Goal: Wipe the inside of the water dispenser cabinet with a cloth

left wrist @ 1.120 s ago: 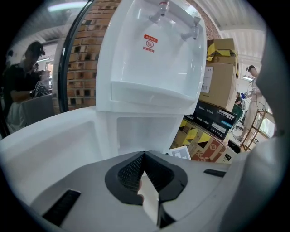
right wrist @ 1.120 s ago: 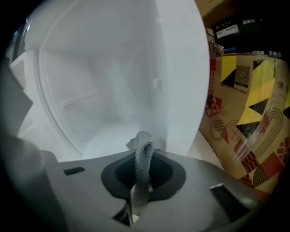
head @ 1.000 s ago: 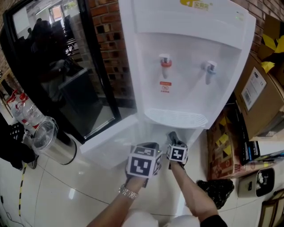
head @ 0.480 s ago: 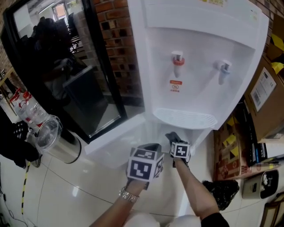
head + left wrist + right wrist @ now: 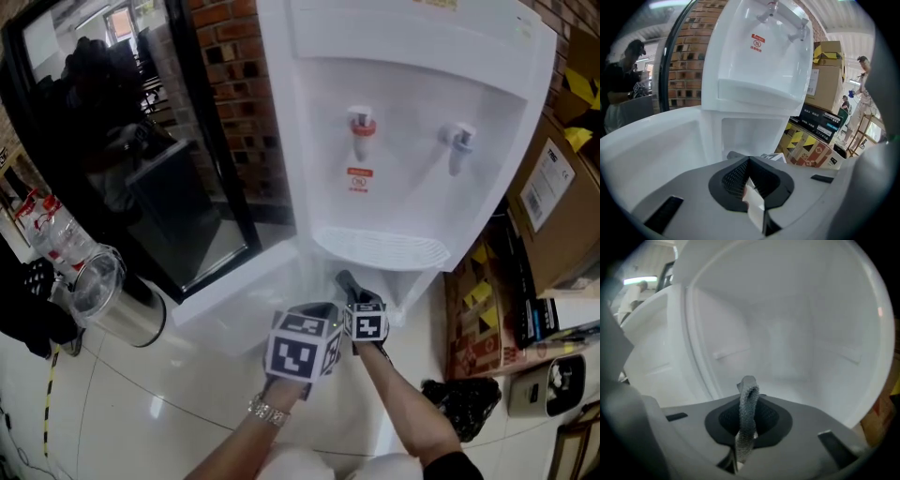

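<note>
Right gripper view: your right claw is clamped on a grey cloth. The cloth is a narrow strip with a coarse knitted texture, and it stands up from between the jaws with its tip curling over. Beyond it is the inside of the cabinet, a smooth white plastic box with rounded corners. A shallow moulded ledge runs along each side wall. The cloth is not touching any wall, and the space ahead of it is open to the back wall.

In the left gripper view, your left claw has its jaws closed together, their ribbed black pads meeting in a V. It points at the cabinet mouth from outside. The white cabinet door is swung open on its left.

In the head view, both claws sit low in front of the white water dispenser, just beside each other. The right one is at the cabinet opening, under the curved slotted drip tray. Above the tray are a red tap and a blue tap. Cardboard boxes crowd the dispenser's right side, and a black bag lies on the floor near your right arm. To the left, past the open door, a steel jug stands on glossy floor tiles, well apart from the claws.
</note>
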Action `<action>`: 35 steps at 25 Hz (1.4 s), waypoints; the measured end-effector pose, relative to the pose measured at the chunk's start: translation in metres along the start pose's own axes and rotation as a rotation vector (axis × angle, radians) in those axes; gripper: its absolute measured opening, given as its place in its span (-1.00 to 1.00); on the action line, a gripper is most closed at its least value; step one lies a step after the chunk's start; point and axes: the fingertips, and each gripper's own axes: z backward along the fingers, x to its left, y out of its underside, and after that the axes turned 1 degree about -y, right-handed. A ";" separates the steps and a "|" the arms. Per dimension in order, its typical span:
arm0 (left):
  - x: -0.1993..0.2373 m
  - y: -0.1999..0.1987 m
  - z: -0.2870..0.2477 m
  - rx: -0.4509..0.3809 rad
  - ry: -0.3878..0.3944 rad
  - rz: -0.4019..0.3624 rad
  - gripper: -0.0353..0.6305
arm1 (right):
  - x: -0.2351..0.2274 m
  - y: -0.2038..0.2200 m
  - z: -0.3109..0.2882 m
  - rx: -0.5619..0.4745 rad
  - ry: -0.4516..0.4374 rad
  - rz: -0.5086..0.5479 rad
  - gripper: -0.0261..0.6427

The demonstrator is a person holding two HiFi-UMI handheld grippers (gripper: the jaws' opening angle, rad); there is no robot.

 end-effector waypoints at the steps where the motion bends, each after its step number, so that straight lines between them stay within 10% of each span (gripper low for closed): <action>1: 0.002 0.000 0.002 -0.001 -0.004 0.002 -0.89 | 0.016 -0.002 -0.002 0.000 -0.049 0.020 -0.86; 6: 0.007 -0.002 0.007 -0.010 -0.017 0.002 -0.89 | 0.021 0.025 -0.015 0.107 -0.074 -0.002 -0.87; 14: -0.002 -0.004 0.001 -0.012 -0.003 -0.011 -0.89 | -0.105 0.034 0.019 0.109 0.276 -0.154 -0.87; 26: -0.001 -0.006 0.009 -0.024 -0.011 -0.012 -0.89 | 0.035 -0.002 0.002 0.020 -0.100 0.061 -0.86; 35: -0.003 -0.011 0.014 -0.038 -0.004 -0.013 -0.89 | -0.089 0.030 0.021 0.108 0.276 -0.055 -0.86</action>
